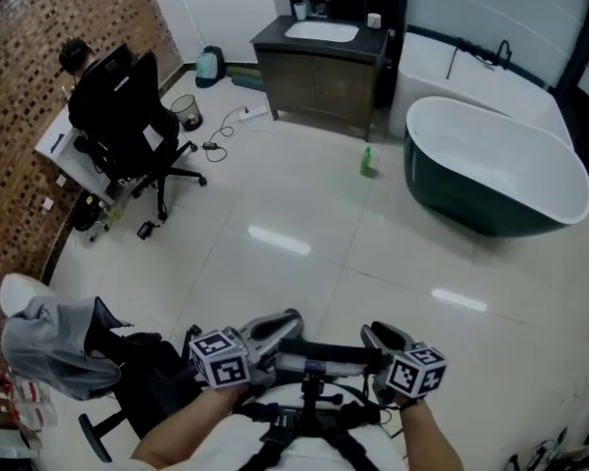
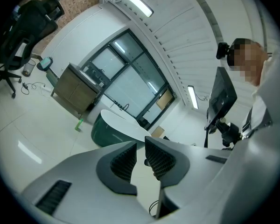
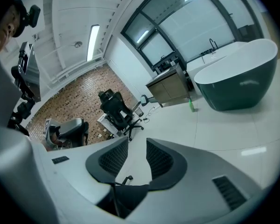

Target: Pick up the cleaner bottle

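The task is at its approach stage, by my judgement: the cleaner bottle, a small green one, stands upright on the tiled floor well away from the person, just beside the dark-sided bathtub and a little out from the corner of the wooden vanity cabinet, and nothing touches it. Both tools are held close to the body at the bottom of the head view. The left gripper has its jaws drawn together with nothing in them; the right gripper looks to have its jaws a little apart, though the wide lens makes the gap hard to judge, and it too is empty. The next move calls for crossing the open floor toward the tub, lowering one gripper to the bottle's height, spreading its jaws wide enough to take the body and closing on it squarely so that it does not tip on the glossy tile. The room is a bathroom display: pale polished tiles that mirror the ceiling lights, a brick-patterned wall on the left, a black office chair with a waste bin and loose cables near it
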The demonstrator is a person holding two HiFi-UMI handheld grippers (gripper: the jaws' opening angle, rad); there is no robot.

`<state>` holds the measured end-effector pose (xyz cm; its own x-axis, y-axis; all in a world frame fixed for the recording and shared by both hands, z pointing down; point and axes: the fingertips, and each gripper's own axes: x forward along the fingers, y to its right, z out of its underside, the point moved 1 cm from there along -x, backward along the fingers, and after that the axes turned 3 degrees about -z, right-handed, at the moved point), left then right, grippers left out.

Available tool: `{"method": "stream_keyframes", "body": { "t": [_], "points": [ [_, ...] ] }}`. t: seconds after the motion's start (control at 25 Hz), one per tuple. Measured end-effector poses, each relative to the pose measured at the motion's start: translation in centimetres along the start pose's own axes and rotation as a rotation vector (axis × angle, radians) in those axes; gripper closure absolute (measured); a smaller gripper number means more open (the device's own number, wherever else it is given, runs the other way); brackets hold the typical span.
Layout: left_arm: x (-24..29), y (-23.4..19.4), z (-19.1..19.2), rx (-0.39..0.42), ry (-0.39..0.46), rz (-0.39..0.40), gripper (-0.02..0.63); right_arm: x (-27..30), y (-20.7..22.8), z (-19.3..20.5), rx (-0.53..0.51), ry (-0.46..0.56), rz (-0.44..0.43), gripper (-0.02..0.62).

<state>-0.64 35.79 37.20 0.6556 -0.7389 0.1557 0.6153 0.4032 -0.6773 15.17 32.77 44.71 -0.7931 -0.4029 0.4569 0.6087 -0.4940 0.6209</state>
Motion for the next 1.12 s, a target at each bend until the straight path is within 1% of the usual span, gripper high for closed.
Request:
{"method": "stream_keyframes", "body": {
  "t": [0.08,0.16,0.36,0.44,0.56,0.76,1.0,1.12],
  "points": [
    [0.7,-1.2,-0.4,-0.013,0.0,-0.006,0.558,0.7,-0.1,-0.6,-0.005,-0.013,-0.002,0.465],
    [1.7,-2.6,-1.0,-0.023,-0.009,-0.002,0.558,1.4,0.7,-1.2,0.0,-0.01,0.018,0.465],
    [4.5,-6.4,-4.2,-0.029,-0.035,0.047,0.558,4.3,3.4,-3.4,0.054,0.014,0.087,0.465],
    [5.5,-8.0,-6.3,-0.022,-0.05,0.059,0.558,6.1,3.2,-5.1,0.066,0.003,0.096,0.465],
    [7.0,-10.6,-9.6,-0.012,-0.06,0.079,0.558,9.5,2.7,-8.2,0.046,-0.001,0.09,0.465],
    [8.2,-14.5,-14.5,-0.006,-0.053,0.105,0.558,14.8,1.7,-12.7,0.028,0.01,0.086,0.465],
    [7.9,-18.7,-17.8,-0.017,-0.05,0.124,0.558,19.1,0.8,-15.4,0.019,0.017,0.105,0.465],
    [7.6,-20.8,-18.9,-0.022,-0.051,0.119,0.558,21.0,0.5,-16.6,0.018,0.018,0.103,0.465]
  ]
}}
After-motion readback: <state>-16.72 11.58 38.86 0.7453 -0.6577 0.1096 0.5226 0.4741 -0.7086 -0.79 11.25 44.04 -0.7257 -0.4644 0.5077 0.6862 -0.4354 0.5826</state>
